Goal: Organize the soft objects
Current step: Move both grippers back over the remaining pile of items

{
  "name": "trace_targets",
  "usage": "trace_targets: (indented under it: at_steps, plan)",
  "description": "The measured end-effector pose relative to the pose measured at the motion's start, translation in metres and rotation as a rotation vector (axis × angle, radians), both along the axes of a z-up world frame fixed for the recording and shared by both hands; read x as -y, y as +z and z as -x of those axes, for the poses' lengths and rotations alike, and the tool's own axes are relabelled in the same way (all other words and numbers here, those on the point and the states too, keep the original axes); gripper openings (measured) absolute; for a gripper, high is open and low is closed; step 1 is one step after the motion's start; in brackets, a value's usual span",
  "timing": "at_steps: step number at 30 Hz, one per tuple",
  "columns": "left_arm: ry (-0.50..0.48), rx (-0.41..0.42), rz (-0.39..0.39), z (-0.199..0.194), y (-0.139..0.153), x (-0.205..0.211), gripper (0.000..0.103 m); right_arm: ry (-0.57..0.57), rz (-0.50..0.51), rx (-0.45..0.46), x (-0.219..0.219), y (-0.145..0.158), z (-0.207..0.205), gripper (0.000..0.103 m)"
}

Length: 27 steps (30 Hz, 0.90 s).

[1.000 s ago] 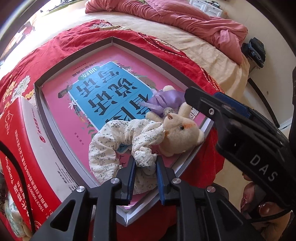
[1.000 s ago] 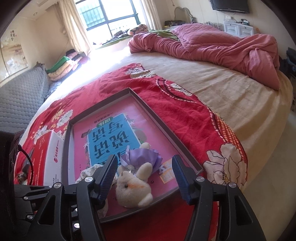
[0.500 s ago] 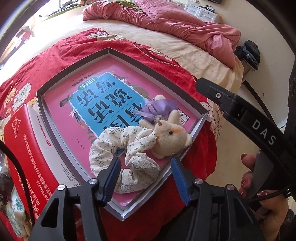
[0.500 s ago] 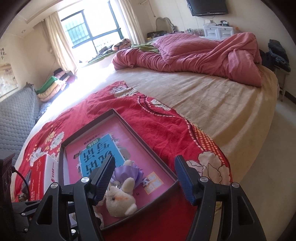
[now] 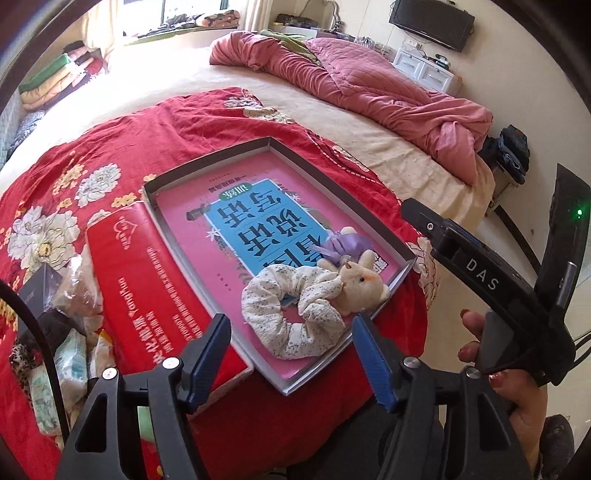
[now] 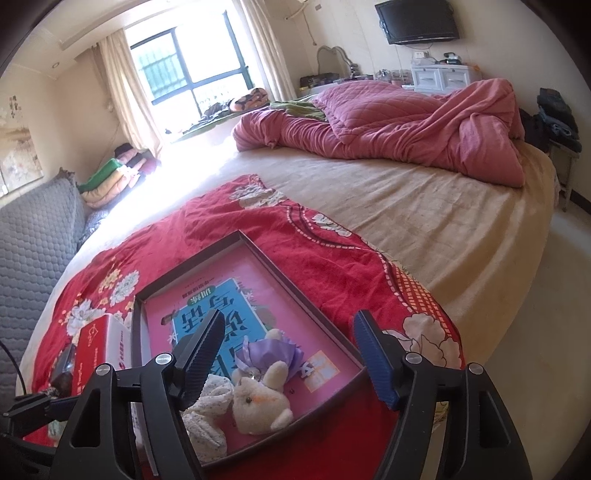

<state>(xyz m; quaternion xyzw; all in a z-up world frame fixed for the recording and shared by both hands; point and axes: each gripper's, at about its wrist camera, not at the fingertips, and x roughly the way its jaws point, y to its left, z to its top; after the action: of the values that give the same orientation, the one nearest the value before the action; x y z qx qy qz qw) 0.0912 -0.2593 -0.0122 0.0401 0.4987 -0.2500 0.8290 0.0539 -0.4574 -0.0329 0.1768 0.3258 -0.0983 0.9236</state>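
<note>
In the tray (image 5: 275, 146), scrunchie (image 5: 284, 317) touches plush rabbit (image 5: 360, 282).

I see a bedroom with cream walls. A large bed (image 6: 443, 229) in a beige sheet fills most of the room, and a rumpled pink quilt (image 6: 399, 125) is heaped at its far end. Strong daylight comes through a dark-framed window (image 6: 192, 62) with pale curtains (image 6: 122, 92). A black television (image 6: 417, 18) hangs on the wall above a white drawer unit (image 6: 443, 77). A grey quilted sofa (image 6: 33, 236) stands left, with folded blankets (image 6: 107, 177) stacked beyond it.
</note>
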Motion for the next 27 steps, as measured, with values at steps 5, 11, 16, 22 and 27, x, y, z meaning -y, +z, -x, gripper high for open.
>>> trace_targets:
  at_steps: [5, 11, 16, 22, 27]
  plan:
    - [0.052, 0.038, 0.013, 0.011, 0.014, -0.035, 0.070, 0.034, 0.026, 0.046, -0.021, 0.019, 0.004, 0.076]
    - [0.126, 0.061, 0.025, 0.018, 0.026, -0.081, 0.070, 0.113, 0.059, 0.108, -0.057, 0.048, 0.008, 0.077]
    - [0.190, 0.064, 0.043, 0.022, 0.031, -0.120, 0.071, 0.180, 0.093, 0.124, -0.087, 0.063, 0.010, 0.077]
    - [0.273, 0.083, 0.067, 0.028, 0.040, -0.167, 0.075, 0.273, 0.127, 0.138, -0.122, 0.079, 0.016, 0.077]
    - [0.344, 0.106, 0.086, 0.034, 0.051, -0.201, 0.079, 0.349, 0.142, 0.146, -0.148, 0.089, 0.022, 0.077]
